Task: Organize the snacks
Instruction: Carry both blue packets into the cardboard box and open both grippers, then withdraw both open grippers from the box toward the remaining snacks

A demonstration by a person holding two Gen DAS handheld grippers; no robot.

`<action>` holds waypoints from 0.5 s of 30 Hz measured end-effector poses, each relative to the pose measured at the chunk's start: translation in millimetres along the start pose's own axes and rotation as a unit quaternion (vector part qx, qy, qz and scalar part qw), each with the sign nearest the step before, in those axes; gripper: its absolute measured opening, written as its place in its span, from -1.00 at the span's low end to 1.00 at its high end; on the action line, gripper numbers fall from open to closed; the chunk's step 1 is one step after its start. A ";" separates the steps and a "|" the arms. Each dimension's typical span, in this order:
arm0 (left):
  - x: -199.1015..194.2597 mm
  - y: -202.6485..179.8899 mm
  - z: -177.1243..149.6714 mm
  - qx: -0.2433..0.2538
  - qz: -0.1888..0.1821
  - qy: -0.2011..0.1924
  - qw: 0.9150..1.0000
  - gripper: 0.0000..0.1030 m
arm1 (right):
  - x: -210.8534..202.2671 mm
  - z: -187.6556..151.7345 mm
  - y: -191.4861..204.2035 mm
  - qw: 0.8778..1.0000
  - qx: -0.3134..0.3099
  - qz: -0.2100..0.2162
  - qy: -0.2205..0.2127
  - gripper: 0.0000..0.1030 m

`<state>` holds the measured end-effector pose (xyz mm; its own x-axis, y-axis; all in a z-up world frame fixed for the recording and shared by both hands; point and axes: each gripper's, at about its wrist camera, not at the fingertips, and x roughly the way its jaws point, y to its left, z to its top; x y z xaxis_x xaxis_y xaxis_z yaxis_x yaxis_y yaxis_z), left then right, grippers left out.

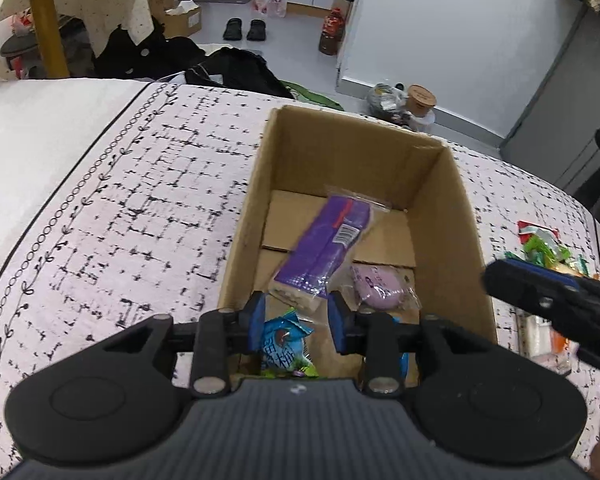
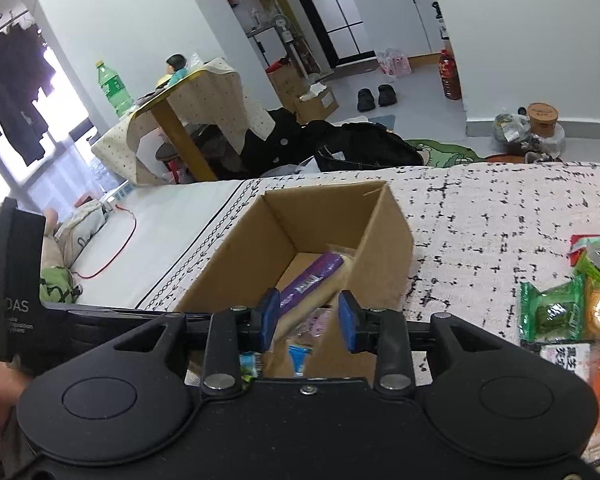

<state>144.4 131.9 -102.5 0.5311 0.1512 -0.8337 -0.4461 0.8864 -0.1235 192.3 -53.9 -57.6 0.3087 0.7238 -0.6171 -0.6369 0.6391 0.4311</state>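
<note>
Both tongs, left [image 1: 296, 322] and right [image 2: 309, 322], parted and empty over cardboard box [image 1: 456, 216] on bed; remaining snack packets [image 2: 552, 314] beside it: light, crinkly, slippery, crushable, best pinched at sealed edge.

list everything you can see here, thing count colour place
cardboard box: 1, brown, open-topped, on the bedspread
long snack pack: 1, purple, lying slantwise in the box
round snack pack: 1, pale purple, in the box beside the long one
snack packet: 1, blue and green, at the box's near end
loose snacks: several, green, orange, red, white, on the bedspread beside the box
bedspread: 1, white with black check marks
slippers: 1 pair, black, on the floor
oil bottle: 1, dark red, by the wall
soda bottle: 1, green, on the covered table
left tongs: open, empty, over the box's near end
right tongs: open, empty, above the box
</note>
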 end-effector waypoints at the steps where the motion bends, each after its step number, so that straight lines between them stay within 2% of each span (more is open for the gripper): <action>1: 0.7 1.7 0.5 -0.001 0.004 0.001 1.000 -0.32 | -1.2 -0.4 -1.7 1.000 0.001 -0.002 -0.001 -0.36; 3: 1.3 6.8 2.1 -0.020 0.007 0.011 1.000 -0.25 | -5.1 -0.9 -5.5 1.000 0.001 -0.009 -0.003 -0.26; 5: -2.5 9.1 3.6 -0.040 -0.006 0.011 0.999 -0.12 | -9.8 -2.3 -8.3 1.000 0.002 -0.015 -0.008 -0.12; 7: -6.8 2.1 3.1 -0.033 -0.003 0.008 0.999 0.10 | -15.4 -3.3 -12.0 1.000 0.006 -0.022 -0.016 -0.02; 13: -18.1 -16.2 -0.3 -0.030 -0.019 0.002 0.999 0.33 | -26.6 -7.6 -23.3 0.998 0.013 -0.052 -0.029 0.20; 15: -22.6 -24.9 -1.6 -0.021 -0.024 -0.004 0.999 0.38 | -29.8 -9.2 -26.0 0.998 0.014 -0.056 -0.032 0.35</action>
<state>142.4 105.7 -81.4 0.5578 0.1123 -0.8223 -0.4504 0.8732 -0.1862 193.1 -94.5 -56.5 0.4221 0.6623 -0.6190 -0.5758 0.7233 0.3812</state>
